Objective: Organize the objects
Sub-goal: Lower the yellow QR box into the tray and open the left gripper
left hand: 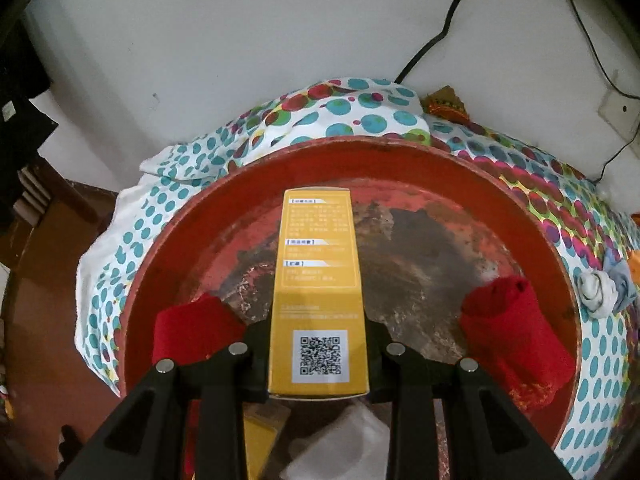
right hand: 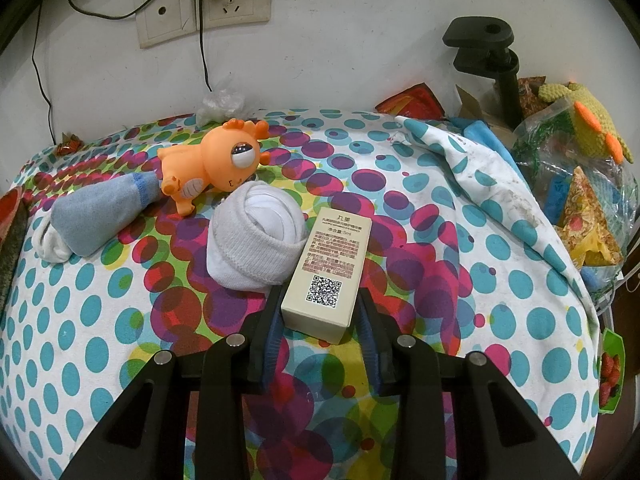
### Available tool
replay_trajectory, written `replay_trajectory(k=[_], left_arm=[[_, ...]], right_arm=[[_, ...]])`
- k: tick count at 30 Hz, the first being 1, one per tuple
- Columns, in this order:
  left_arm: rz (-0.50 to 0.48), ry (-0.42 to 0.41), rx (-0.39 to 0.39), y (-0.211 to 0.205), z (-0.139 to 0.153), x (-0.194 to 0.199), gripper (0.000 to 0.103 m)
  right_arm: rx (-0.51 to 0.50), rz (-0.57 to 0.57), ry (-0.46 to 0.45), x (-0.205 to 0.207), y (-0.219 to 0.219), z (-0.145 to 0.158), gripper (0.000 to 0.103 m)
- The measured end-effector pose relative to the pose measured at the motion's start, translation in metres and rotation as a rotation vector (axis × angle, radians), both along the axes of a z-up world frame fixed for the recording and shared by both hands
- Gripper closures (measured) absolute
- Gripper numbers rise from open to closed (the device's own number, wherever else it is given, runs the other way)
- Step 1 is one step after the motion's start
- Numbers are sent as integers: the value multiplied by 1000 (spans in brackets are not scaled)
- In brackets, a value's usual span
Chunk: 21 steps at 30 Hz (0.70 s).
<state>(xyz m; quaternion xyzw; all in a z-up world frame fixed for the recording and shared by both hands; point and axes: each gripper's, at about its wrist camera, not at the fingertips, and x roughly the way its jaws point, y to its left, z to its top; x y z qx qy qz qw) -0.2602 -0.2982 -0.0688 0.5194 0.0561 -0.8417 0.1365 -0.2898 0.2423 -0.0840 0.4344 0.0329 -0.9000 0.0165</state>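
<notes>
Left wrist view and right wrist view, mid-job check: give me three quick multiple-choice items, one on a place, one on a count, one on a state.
1. The yellow box in the left gripper is over:
A. a red round tray
B. the dotted cloth
C. the floor

2. Red rolled socks in the tray:
A. none
B. two
C. four

3. The right gripper is:
A. open and empty
B. shut on the orange toy
C. shut on the cream box

Key:
1 A, the red round tray fills the view behind the box.
2 B, one red sock lies left of the box, another right.
3 C, both pads press the sides of the cream box; the orange toy lies apart.
</notes>
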Motion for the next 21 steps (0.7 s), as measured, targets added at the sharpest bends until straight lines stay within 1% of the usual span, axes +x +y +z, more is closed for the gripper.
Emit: replay_trajectory(k=[4,9,14,16,17,18,21], left_arm=[[19,-22,-6,-8,-6,-1,72],[50,-35,11,-19,-11,3,72],[62,-23,31,-23,-11,7,72],[62,-14,57,-24,-10,9,70],[67,-11,65,-25,-10,10,65],[71,-8,67,-24,-9,10,62],[75,7,72,-24,-5,13,59]], right_arm=[[2,0,0,0,1,0,70],[4,1,0,-1,1,0,70],[7,2,1,-1,2,0,70],[8,2,1,-2,2,1,70],[8,2,1,-1,2,1,70],[9,2,1,-1,2,1,70],[14,3,2,-1,1,1,70]])
